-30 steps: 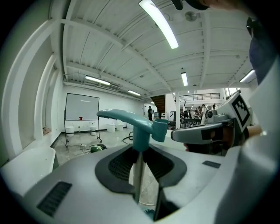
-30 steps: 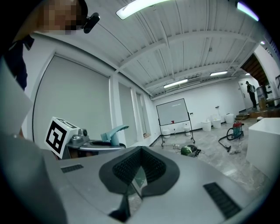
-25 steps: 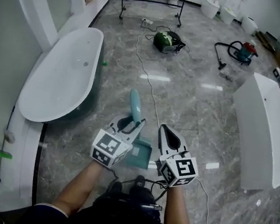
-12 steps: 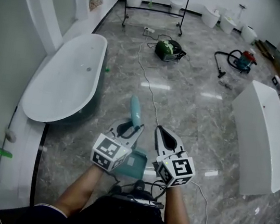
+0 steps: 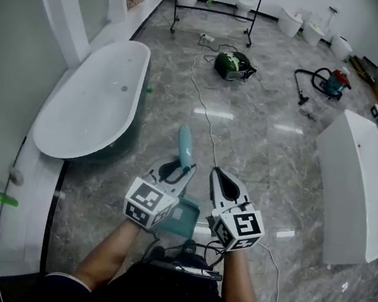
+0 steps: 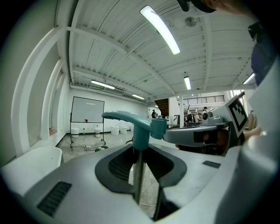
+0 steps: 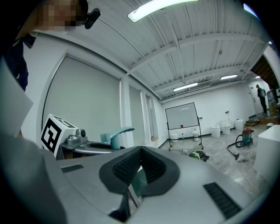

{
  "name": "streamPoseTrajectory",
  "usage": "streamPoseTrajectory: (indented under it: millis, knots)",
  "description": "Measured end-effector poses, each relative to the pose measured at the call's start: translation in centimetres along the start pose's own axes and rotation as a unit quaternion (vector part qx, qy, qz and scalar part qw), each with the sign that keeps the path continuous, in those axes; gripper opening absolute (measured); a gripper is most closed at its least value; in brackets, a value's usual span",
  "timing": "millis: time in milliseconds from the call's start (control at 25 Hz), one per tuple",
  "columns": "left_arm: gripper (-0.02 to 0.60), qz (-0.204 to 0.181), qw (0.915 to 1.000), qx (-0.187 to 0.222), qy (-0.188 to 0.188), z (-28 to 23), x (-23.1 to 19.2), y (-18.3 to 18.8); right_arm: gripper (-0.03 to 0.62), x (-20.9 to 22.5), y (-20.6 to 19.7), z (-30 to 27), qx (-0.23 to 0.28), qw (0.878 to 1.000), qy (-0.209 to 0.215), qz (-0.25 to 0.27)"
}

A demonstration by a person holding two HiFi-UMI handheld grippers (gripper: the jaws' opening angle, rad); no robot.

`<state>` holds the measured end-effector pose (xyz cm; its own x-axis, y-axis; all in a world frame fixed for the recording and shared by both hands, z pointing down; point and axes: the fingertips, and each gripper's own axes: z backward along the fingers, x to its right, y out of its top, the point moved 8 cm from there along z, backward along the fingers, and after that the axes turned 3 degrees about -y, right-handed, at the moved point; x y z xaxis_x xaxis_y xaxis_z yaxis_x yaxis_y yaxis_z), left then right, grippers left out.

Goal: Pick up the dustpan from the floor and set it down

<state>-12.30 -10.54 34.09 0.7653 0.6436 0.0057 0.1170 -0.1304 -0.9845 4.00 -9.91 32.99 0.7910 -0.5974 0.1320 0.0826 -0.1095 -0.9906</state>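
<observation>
The left tongs sit at the lower centre of the head view, clenched on the dustpan, which is held up off the grey marble floor. The teal handle juts toward the upper frame past the tips. Most of the pan is hidden under the left tongs' marker cube and body, and only a teal corner shows between the two tools.

In the left gripper view the pads pinch a thin upright edge of the dustpan. The handle rises above them and curves to the left, and the pan itself is out of sight below the jaws.

The right tongs hang just right of the dustpan, drawn together at the tips with nothing clamped there. In the right gripper view a sliver of teal shows low in the slit between the pads. Whether it touches them or only lies behind them cannot be told.

The person's hands are covered by the tools, so only the forearms show, cut off at the bottom edge.

A white bathtub lies at the left and a second tub at the right. A cable runs up the floor to a green vacuum. The whiteboard stand is cut off by the top edge.
</observation>
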Motion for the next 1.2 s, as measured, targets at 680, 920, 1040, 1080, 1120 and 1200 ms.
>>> streamPoseTrajectory:
  millis: [680, 920, 1040, 1080, 1120, 1200]
  knots:
    - [0.098, 0.005, 0.9998, -0.002, 0.017, -0.7, -1.0, -1.2, 0.006, 0.4, -1.1, -0.3, -0.005, 1.0, -0.005, -0.008]
    - [0.098, 0.006, 0.9995, -0.012, 0.028, -1.9, -2.0, -3.3, 0.006, 1.4, -1.9, -0.4, -0.017, 1.0, -0.012, -0.014]
    - [0.098, 0.005, 0.9993, -0.019, 0.031, -2.7, -2.3, -4.9, 0.006, 2.1, -2.9, -0.3, -0.025, 0.999, -0.019, -0.017]
    - [0.098, 0.004, 0.9992, -0.021, 0.033, -3.1, -2.5, -5.4, 0.006, 2.4, -3.2, -0.3, -0.028, 0.999, -0.021, -0.018]
    - [0.098, 0.003, 0.9992, -0.022, 0.034, -3.5, -2.6, -5.7, 0.006, 2.8, -3.5, -0.4, -0.032, 0.999, -0.024, -0.02]
    - [0.098, 0.003, 0.9991, -0.026, 0.032, -4.4, -2.9, -6.6, 0.006, 3.4, -4.3, -0.6, -0.043, 0.998, -0.028, -0.025]
